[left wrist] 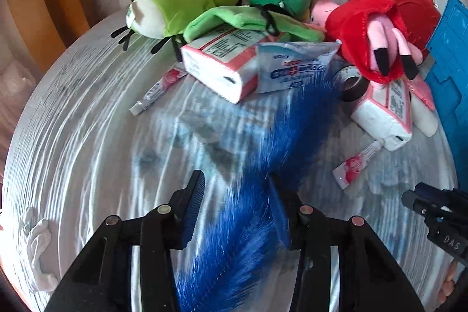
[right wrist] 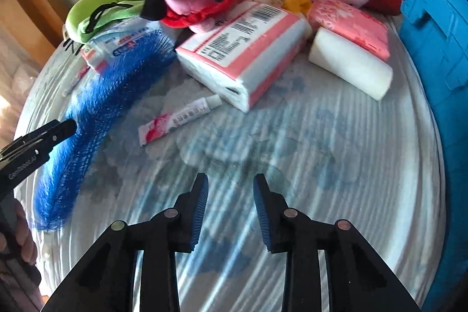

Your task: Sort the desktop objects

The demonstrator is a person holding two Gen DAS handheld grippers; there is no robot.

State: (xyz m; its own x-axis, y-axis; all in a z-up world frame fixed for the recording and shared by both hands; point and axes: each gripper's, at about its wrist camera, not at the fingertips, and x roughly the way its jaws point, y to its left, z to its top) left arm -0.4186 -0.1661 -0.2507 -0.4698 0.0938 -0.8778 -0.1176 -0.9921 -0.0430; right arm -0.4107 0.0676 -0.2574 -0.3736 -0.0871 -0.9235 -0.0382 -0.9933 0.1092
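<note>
I have the blue bristle brush (left wrist: 257, 189) running between my left tongs (left wrist: 237, 206), but the fingers stand fairly wide and only the right-hand pad seems to touch the bristles, so I cannot tell whether I am truly pinching it or it is merely lying through the gap. My right tongs (right wrist: 231, 206) are spread and carry nothing, hovering over the bare patterned cloth of the counter (right wrist: 292, 136), near the brush's handle end. To do this step well, I judge I should close squarely on the brush's stiff core rather than on the soft bristles, which will give and let it twist or slide; I should then lift it level before carrying it off, so its far tip does not drag the blue-and-white packet (left wrist: 295, 69) or the nearer tissue pack (left wrist: 222, 63) along. The brush's long axis runs from my left tongs away toward the heap of plush toys at the back; its far tip lies against that packet, just beside the tissue pack, and in the right wrist view its near end reaches past the left tongs toward me. One ointment tube (right wrist: 181, 119) lies just to the right of the brush, well clear of its path.
</note>
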